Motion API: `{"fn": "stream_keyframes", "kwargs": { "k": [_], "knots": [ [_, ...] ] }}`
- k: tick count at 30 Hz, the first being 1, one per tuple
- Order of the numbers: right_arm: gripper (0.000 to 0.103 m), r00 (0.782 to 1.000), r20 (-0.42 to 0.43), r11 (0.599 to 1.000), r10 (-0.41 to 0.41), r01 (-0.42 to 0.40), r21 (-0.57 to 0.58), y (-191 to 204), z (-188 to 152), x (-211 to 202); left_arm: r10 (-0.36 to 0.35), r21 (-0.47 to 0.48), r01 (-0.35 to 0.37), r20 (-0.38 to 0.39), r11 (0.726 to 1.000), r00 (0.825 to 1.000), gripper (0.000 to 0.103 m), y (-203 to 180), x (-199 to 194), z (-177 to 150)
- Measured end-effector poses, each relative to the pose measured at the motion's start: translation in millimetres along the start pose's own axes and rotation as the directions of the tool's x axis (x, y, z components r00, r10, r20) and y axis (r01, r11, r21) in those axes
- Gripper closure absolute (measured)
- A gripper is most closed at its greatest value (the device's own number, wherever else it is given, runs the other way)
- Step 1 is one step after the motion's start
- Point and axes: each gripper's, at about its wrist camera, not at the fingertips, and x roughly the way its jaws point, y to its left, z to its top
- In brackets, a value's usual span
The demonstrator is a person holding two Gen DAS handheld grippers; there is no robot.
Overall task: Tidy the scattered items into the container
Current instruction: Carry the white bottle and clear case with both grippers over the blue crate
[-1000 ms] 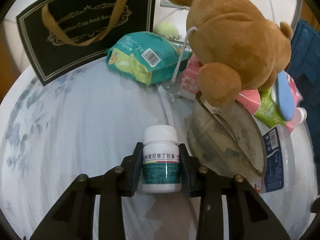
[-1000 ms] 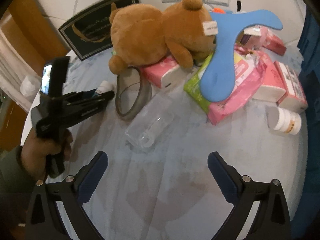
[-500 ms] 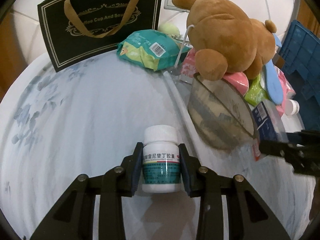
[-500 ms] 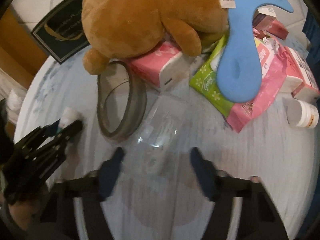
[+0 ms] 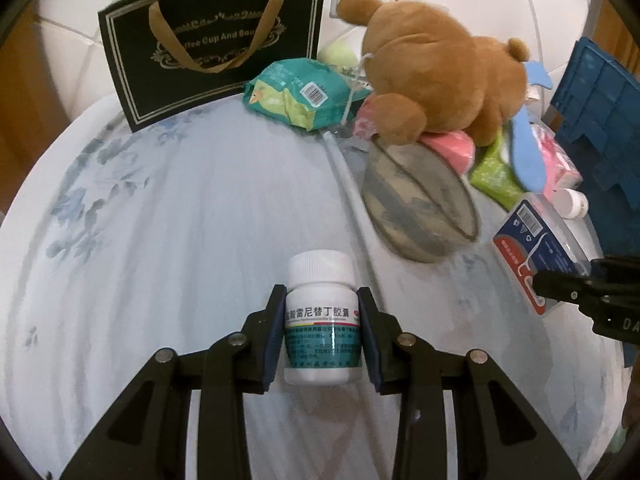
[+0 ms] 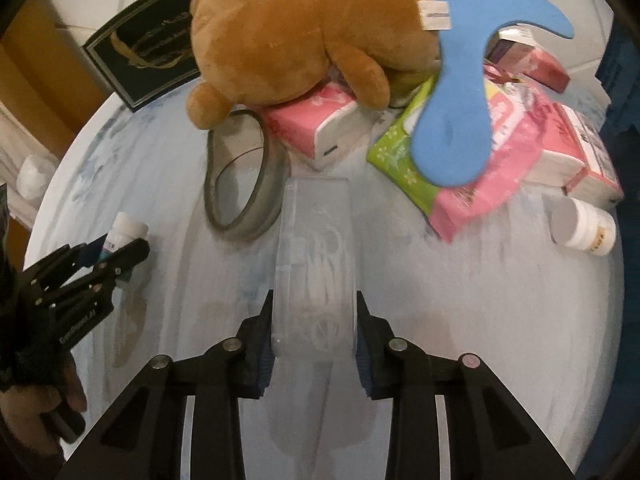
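The left hand-held gripper (image 5: 322,334) grips a pill bottle (image 5: 321,320), the right hand-held gripper (image 6: 314,332) is closing on a clear box (image 6: 314,264), and most items still lie outside the blue crate (image 5: 600,120).

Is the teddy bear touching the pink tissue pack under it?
Touching. The right wrist view shows the teddy bear lying directly on the pink tissue pack, no gap.

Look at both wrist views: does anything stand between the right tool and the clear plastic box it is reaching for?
Nothing visible does. The clear plastic box already sits between the fingers of the right tool, whose jaws are closing on it. The grey ring lies beside it, further out.
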Motion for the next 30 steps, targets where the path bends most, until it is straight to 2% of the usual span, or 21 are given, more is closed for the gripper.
{"fn": "stream_keyframes", "kwargs": {
  "k": [7, 14, 22, 30],
  "knots": [
    [0.071, 1.000, 0.014, 1.000, 0.027, -0.027, -0.013, -11.5, -19.9, -49.0, 0.000, 0.003, 0.000, 0.015, 1.000, 1.000, 0.069, -29.1, -51.6, -1.5],
    [0.071, 0.995, 0.077, 0.997, 0.064, -0.061, -0.044, -15.5, -30.7, -116.8, -0.001, 0.037, -0.001, 0.052, 0.999, 0.999, 0.069, -62.9, -108.0, 8.7],
    [0.071, 0.979, 0.179, 0.994, 0.098, -0.086, -0.074, -33.3, -36.3, -203.9, 0.005, 0.033, -0.009, 0.137, 0.999, 0.991, 0.069, -103.3, -181.2, 27.9],
    [0.071, 0.966, 0.230, 0.989, 0.120, -0.096, -0.113, -44.1, -48.7, -264.2, 0.022, 0.045, -0.033, 0.218, 0.998, 0.976, 0.069, -149.8, -244.7, 37.9]
  ]
}}
